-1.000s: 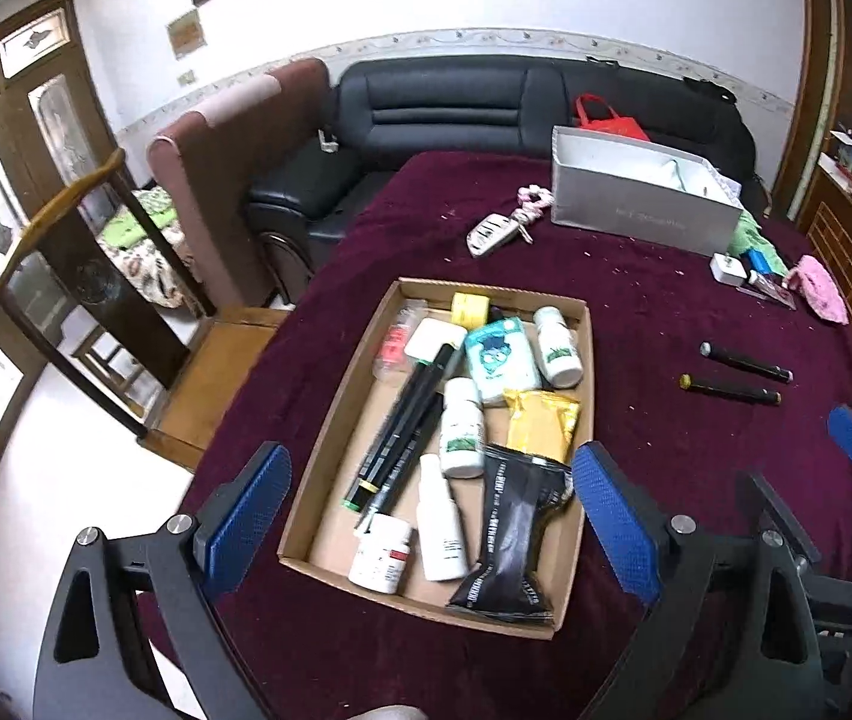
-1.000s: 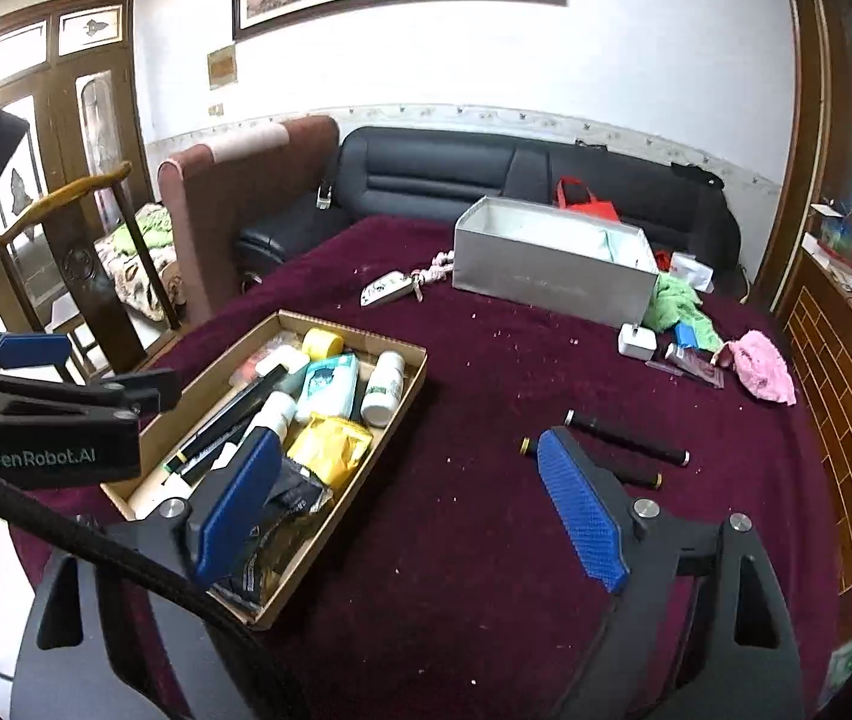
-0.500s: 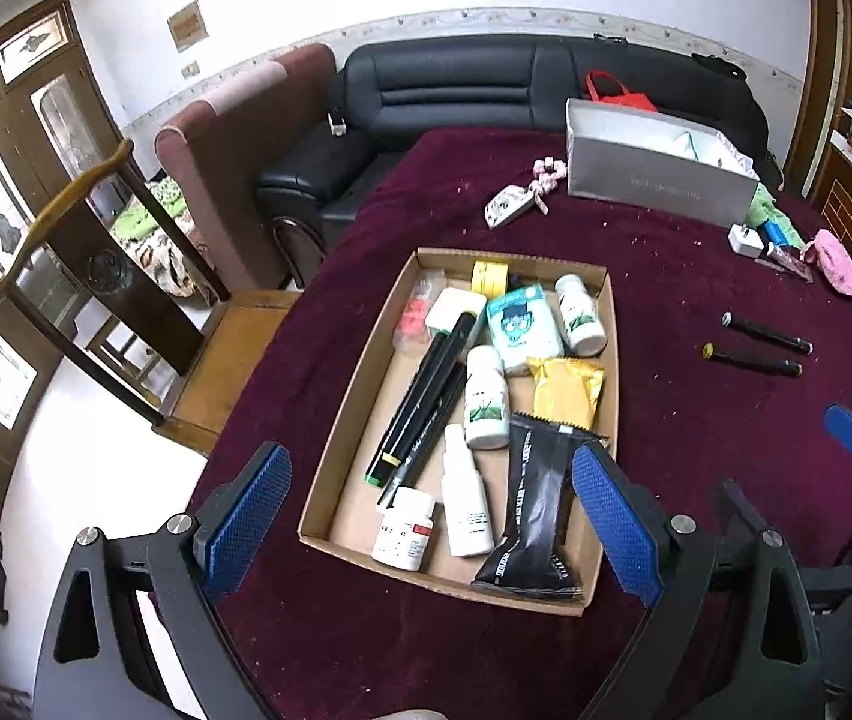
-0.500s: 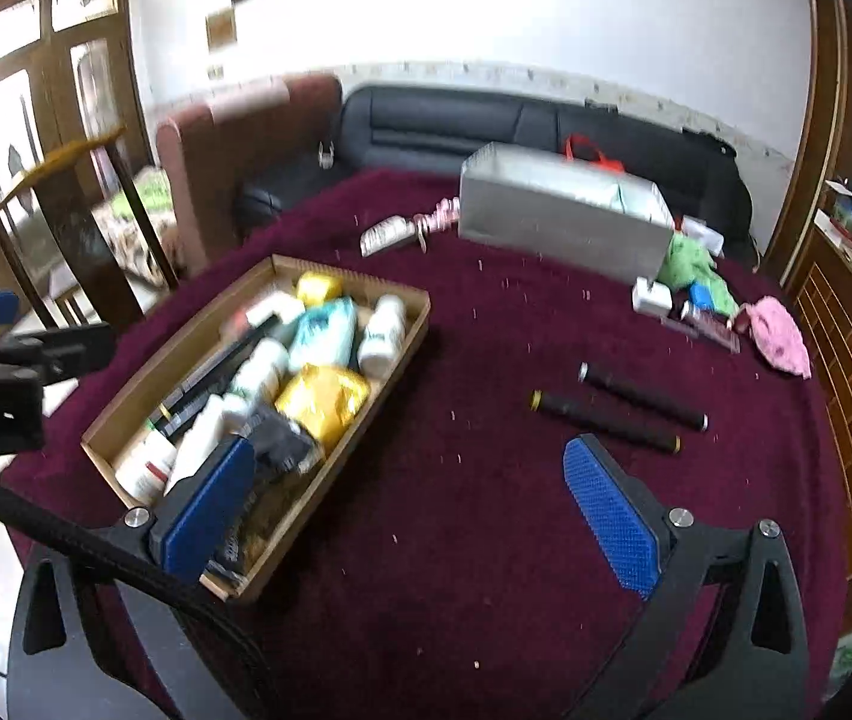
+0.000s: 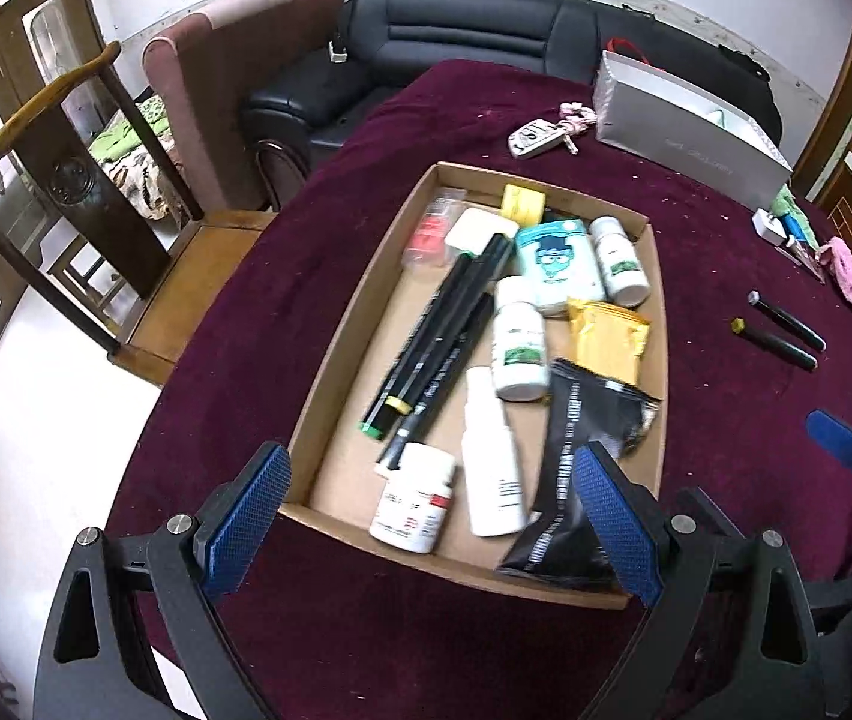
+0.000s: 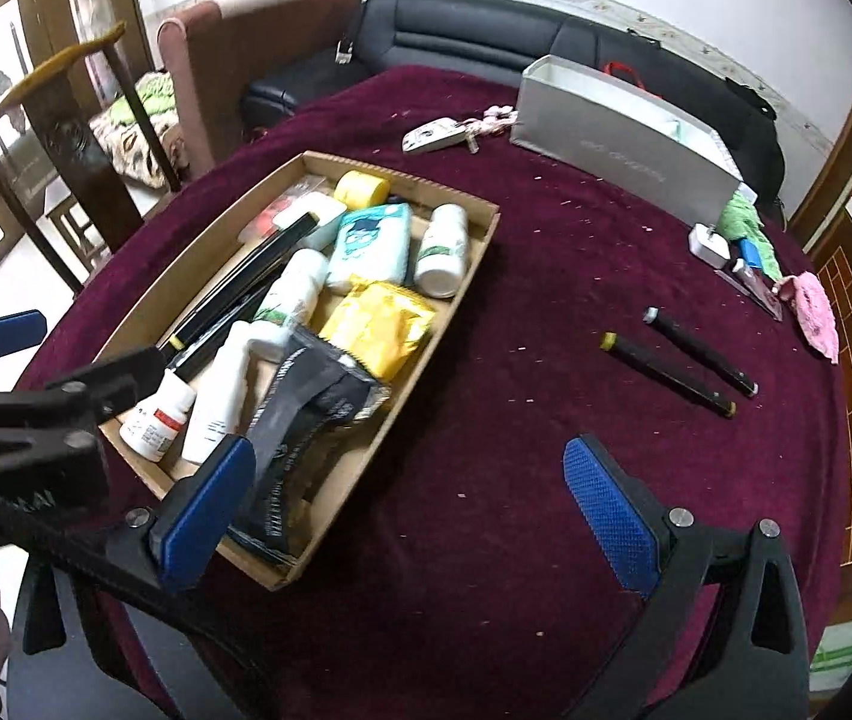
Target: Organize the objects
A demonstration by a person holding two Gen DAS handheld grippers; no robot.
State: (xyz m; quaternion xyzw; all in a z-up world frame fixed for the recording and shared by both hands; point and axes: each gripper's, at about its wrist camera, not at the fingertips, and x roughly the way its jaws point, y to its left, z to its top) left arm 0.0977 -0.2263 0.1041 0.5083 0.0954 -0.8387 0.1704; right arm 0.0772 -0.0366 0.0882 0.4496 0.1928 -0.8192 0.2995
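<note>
A cardboard tray [image 5: 360,300] [image 6: 474,252] on the maroon table holds white bottles, black markers [image 5: 444,330], a teal packet, a yellow pouch [image 5: 606,336] [image 6: 381,324] and a black pouch [image 5: 582,450] [image 6: 306,420]. Two black markers [image 5: 780,330] [image 6: 684,360] lie loose on the cloth right of the tray. My left gripper [image 5: 432,516] is open and empty, above the tray's near end. My right gripper [image 6: 408,504] is open and empty, above the tray's near right corner.
A grey box [image 5: 684,132] [image 6: 624,144] stands at the table's far side, with a car key [image 5: 534,138] [image 6: 432,135] left of it. Small items and a pink cloth [image 6: 810,312] lie far right. A sofa and wooden chair [image 5: 66,180] stand beyond the table's edges.
Both grippers have moved forward and lower toward the tray, which now looks larger and nearer. Both stayed open. Nothing on the table has moved.
</note>
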